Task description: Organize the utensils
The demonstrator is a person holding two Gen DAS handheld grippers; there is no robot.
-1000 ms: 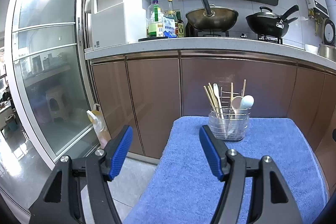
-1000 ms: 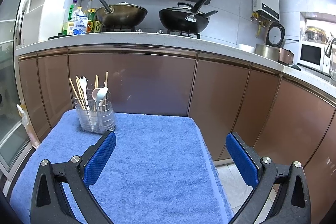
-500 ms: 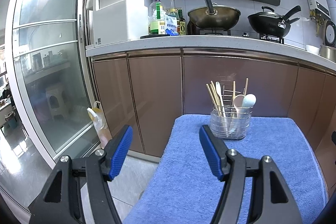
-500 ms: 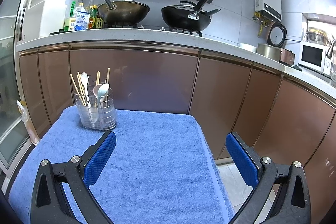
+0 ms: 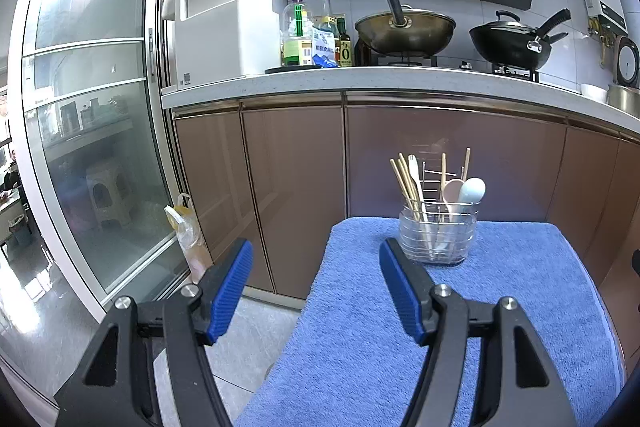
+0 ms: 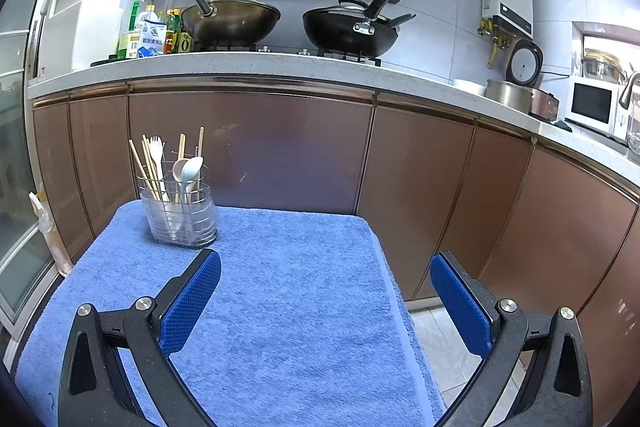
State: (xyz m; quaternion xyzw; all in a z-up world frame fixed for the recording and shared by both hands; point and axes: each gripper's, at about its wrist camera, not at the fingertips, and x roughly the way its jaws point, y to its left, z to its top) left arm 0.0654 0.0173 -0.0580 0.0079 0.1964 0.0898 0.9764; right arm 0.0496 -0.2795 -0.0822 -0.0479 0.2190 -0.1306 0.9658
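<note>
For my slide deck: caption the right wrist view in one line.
Open right gripper above a blue towel, facing a utensil holder with chopsticks and spoons.

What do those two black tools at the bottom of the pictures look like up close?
Each is a hand-held gripper: the left hand-held gripper and the right hand-held gripper match. Each has two matte black plastic fingers with triangular cut-outs, joined by round silver bolts. The inner face of every finger carries a bright blue rubber pad with a fine dimpled texture. No cables, markings, sleeves or hands show.
</note>
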